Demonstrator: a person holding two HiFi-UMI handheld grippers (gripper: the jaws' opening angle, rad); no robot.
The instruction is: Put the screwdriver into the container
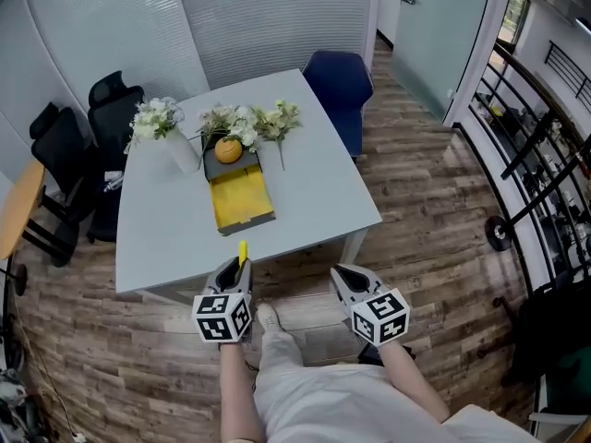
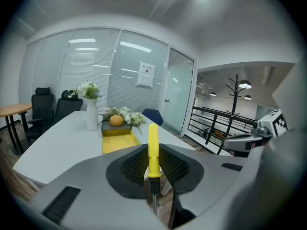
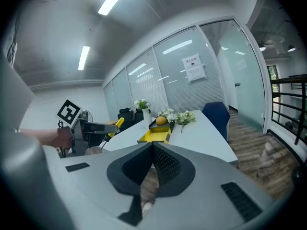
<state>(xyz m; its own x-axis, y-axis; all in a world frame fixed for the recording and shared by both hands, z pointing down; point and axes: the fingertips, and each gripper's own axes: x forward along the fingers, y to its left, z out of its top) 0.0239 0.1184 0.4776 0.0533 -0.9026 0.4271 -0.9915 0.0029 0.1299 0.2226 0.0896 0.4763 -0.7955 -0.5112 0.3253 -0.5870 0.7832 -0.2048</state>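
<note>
I start from the desk (image 1: 314, 192), a pale slab that stands ahead of me, and both of my grippers hang short of its near edge, over the wood floor. The yellow container (image 1: 242, 201) lies on the desk, just back from that near edge and a little left of the desk's middle. Its long axis runs from the near edge toward the far edge. A grey box with an orange fruit (image 1: 228, 149) on top stands against its far end, and flowers and a white vase (image 1: 182, 150) stand near that box.

The left gripper (image 1: 236, 268) sits almost straight in line with the container, so the path I judge is plainly forward over the near edge and then down. The right gripper (image 1: 349, 280) is off to the side, farther from the container. Its jaws are together with nothing between them.

The left gripper's jaws are pressed on the screwdriver (image 2: 152, 150), partly apart only by the width of its yellow handle. The handle stands up above the pads and the dark shaft points down below them, so the tool sits roughly upright, across the line the gripper points along.

I think that is the matter the next move turns on. The container is long and shallow, so the screwdriver would need to be laid along that long axis rather than dropped in tip first.
</note>
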